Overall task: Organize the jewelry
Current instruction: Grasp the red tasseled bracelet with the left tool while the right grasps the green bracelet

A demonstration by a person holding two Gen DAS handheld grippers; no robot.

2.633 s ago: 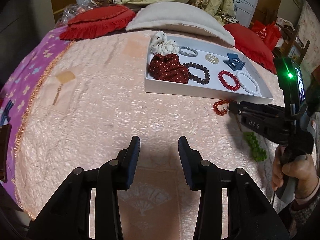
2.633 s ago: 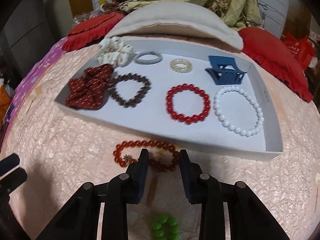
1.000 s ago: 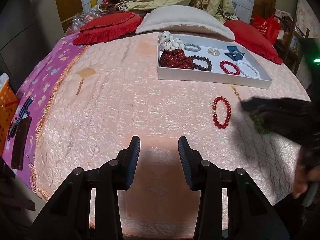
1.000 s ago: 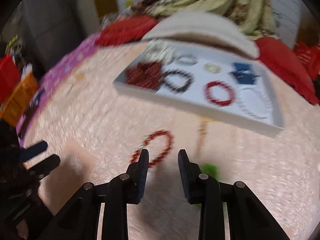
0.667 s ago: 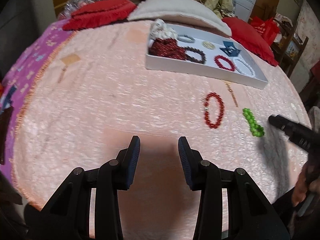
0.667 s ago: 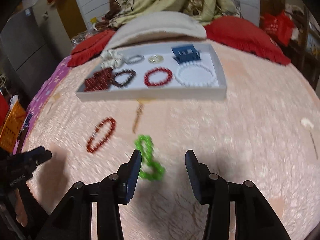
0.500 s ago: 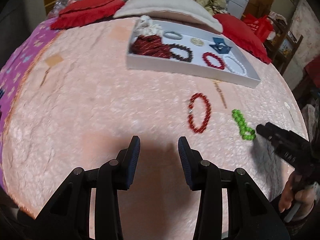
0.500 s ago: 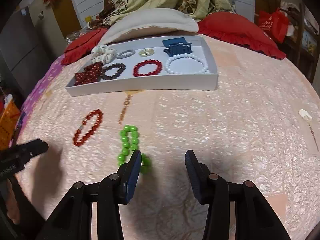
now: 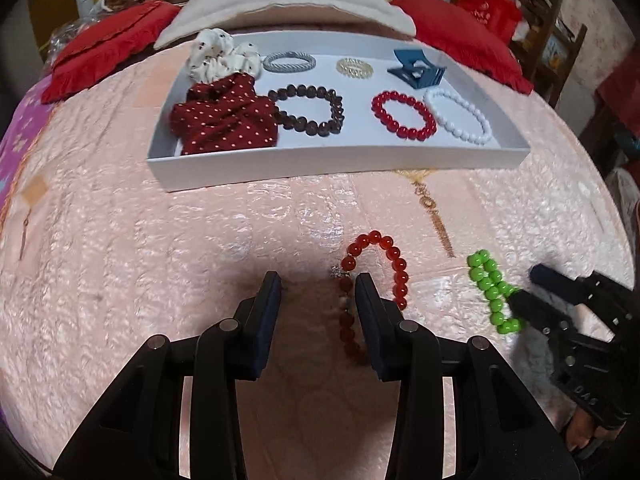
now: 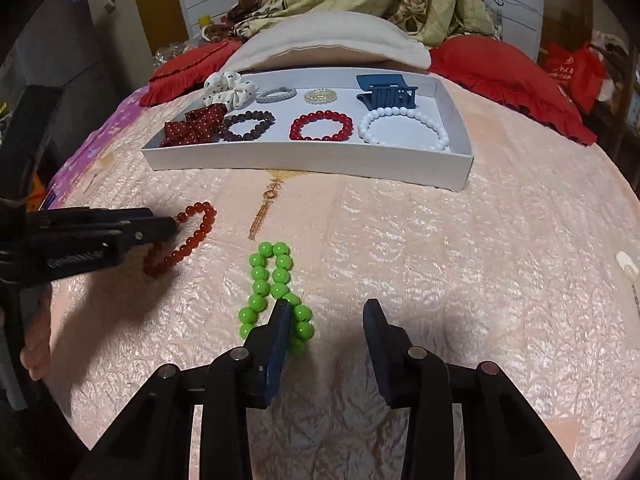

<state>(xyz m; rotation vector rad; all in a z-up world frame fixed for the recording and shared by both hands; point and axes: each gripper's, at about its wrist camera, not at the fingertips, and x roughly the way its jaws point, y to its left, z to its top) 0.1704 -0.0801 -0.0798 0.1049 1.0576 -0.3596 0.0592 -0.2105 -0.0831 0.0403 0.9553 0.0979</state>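
Observation:
A white tray (image 9: 360, 160) on the pink bedspread holds scrunchies, several bead bracelets, hair ties and a blue claw clip (image 9: 416, 72). A dark red bead bracelet (image 9: 376, 276) lies on the spread in front of the tray; my left gripper (image 9: 316, 288) is open, its right finger over the bracelet's left side. It also shows in the right wrist view (image 10: 188, 236). A green bead bracelet (image 10: 272, 284) lies to its right; my right gripper (image 10: 328, 312) is open, its left finger at the bracelet's near end. The right gripper shows in the left wrist view (image 9: 528, 288).
A white pillow (image 10: 328, 40) and red cushions (image 10: 504, 72) lie behind the tray. A gold embroidered motif (image 10: 266, 200) marks the spread between tray and bracelets. The bed edge with a purple cover (image 9: 24, 128) runs at the left.
Both grippers have moved forward and down toward the bed: the left onto the dark red bracelet, the right onto the green bracelet. Both stay open.

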